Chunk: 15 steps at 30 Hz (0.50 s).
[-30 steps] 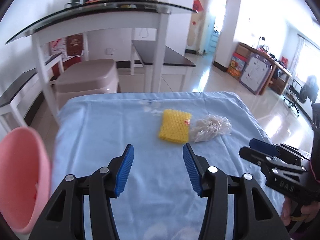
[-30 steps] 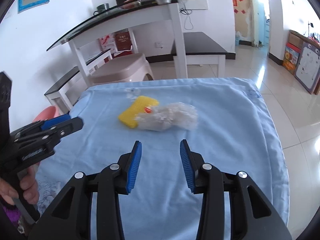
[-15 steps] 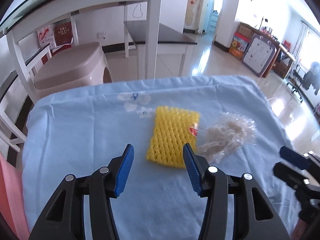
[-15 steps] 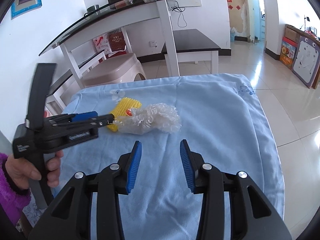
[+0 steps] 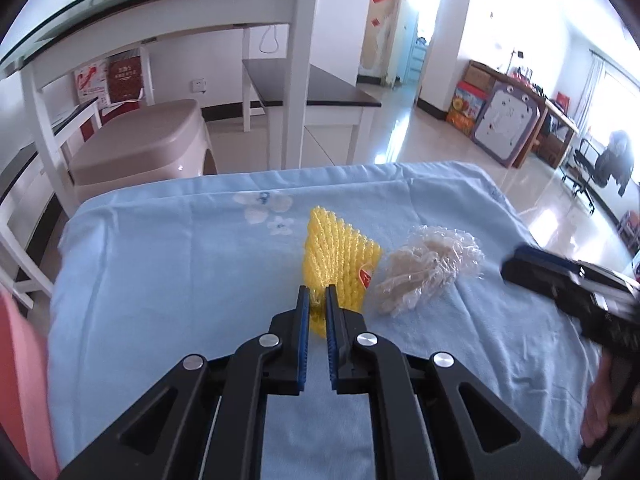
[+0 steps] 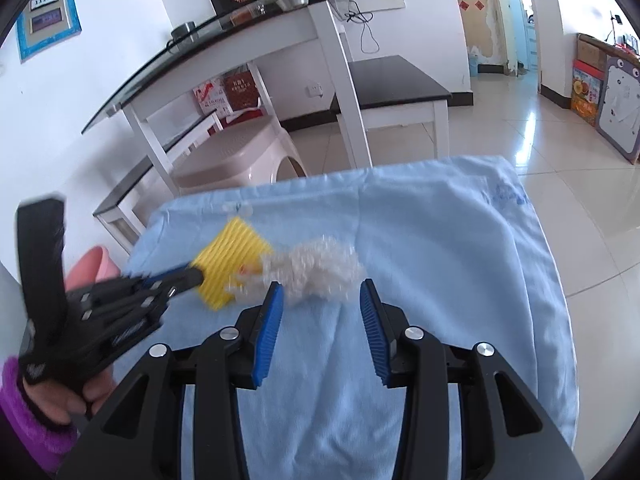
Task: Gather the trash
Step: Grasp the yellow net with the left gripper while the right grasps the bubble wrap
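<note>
A yellow foam fruit net [image 5: 336,256] lies on the blue tablecloth [image 5: 160,272]; it also shows in the right wrist view [image 6: 230,256]. My left gripper [image 5: 316,300] is shut on the net's near edge. A crumpled clear plastic wrapper [image 5: 428,272] lies just right of the net, touching it. In the right wrist view the wrapper [image 6: 316,268] sits right in front of my right gripper [image 6: 320,292], which is open and empty, its fingertips level with the wrapper's near side. The left gripper [image 6: 188,278] shows there at the net.
A pink bin [image 5: 20,380] stands at the table's left edge; its rim also shows in the right wrist view [image 6: 96,264]. Beyond the table's far edge are a beige plastic stool [image 5: 140,152], a white glass-topped desk [image 5: 168,32] and a dark bench [image 5: 312,92].
My left gripper moved forward to the yellow net and closed on its near edge. My right gripper moved forward up to the plastic wrapper and stayed open.
</note>
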Each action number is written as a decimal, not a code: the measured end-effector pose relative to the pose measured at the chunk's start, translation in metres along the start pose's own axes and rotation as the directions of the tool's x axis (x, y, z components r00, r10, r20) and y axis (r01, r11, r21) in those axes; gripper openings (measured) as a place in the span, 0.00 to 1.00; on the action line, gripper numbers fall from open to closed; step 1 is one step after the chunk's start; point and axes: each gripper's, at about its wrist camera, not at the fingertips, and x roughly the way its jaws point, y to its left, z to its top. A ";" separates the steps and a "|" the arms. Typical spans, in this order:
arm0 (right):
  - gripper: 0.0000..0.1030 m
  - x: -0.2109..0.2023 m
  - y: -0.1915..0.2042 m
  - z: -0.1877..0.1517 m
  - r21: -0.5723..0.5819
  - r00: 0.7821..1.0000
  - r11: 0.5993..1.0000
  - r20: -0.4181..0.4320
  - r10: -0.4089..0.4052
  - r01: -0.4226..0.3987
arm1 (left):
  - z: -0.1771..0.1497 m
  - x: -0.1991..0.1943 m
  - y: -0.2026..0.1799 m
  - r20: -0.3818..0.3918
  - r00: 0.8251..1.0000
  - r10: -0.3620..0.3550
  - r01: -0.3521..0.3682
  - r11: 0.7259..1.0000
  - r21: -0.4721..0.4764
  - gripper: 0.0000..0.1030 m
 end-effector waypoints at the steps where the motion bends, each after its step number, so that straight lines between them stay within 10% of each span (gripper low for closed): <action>1: 0.39 0.003 -0.002 0.006 0.007 1.000 1.000 0.005 0.010 -0.010 | -0.002 -0.006 0.004 0.005 1.000 0.001 -0.001 1.000 -0.016 0.07; 15: 0.40 0.059 -0.033 0.017 0.257 0.945 0.933 -0.142 0.293 -0.251 | -0.021 -0.060 0.027 0.064 0.998 -0.002 0.007 0.996 -0.088 0.07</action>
